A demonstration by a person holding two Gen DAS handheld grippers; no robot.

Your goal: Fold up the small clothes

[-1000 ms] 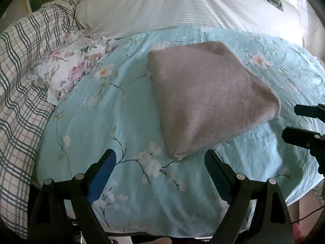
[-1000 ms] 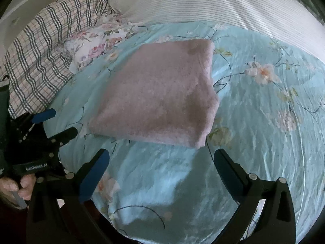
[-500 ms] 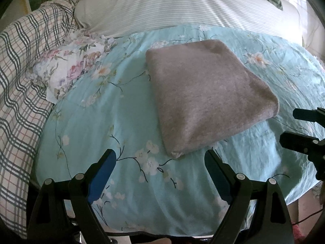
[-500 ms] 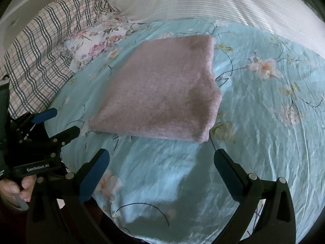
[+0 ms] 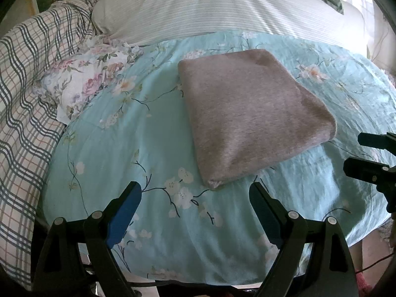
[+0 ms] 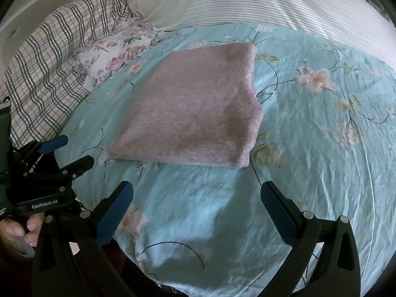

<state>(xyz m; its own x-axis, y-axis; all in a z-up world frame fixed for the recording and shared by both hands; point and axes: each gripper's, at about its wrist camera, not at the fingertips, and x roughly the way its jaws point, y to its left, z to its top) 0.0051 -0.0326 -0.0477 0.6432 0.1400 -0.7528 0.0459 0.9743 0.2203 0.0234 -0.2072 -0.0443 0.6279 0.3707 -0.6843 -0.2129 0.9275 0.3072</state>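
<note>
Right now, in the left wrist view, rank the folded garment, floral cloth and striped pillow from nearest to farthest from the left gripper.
From the left gripper:
1. Folded garment, just ahead, slightly right.
2. Floral cloth, farther, left.
3. Striped pillow, farthest, across the back.

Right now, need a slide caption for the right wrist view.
Folded mauve garment lies flat on the floral blue bedspread; right gripper hovers open short of it, empty.

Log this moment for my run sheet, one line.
garment: folded, on bedspread | left claw: open | right claw: open
</note>
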